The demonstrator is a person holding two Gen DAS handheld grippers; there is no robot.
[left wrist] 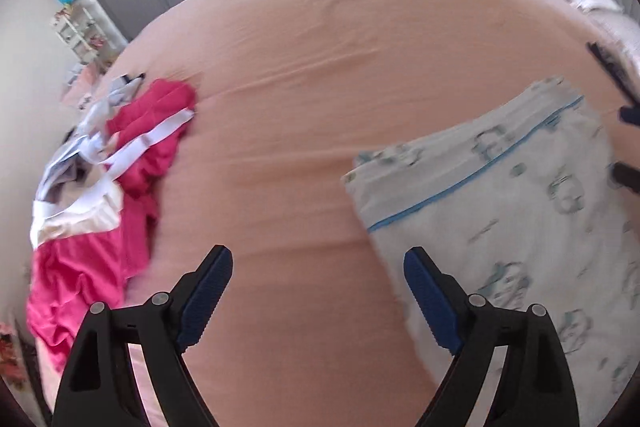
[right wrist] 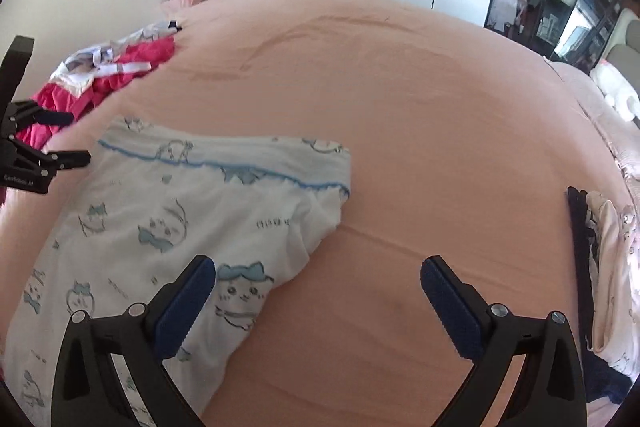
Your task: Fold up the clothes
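While white printed garment lies flat (partly folded), both jaws gape.

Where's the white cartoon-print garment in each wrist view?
Left wrist: the white cartoon-print garment fills the right side, its blue piping running diagonally, beside the left gripper.
Right wrist: it lies at lower left and centre, under one finger of the right gripper.
Shared landmark: the pink clothes pile, at left on the peach bedsheet in both views.

Small white lettering on the left gripper; too blurred to read.
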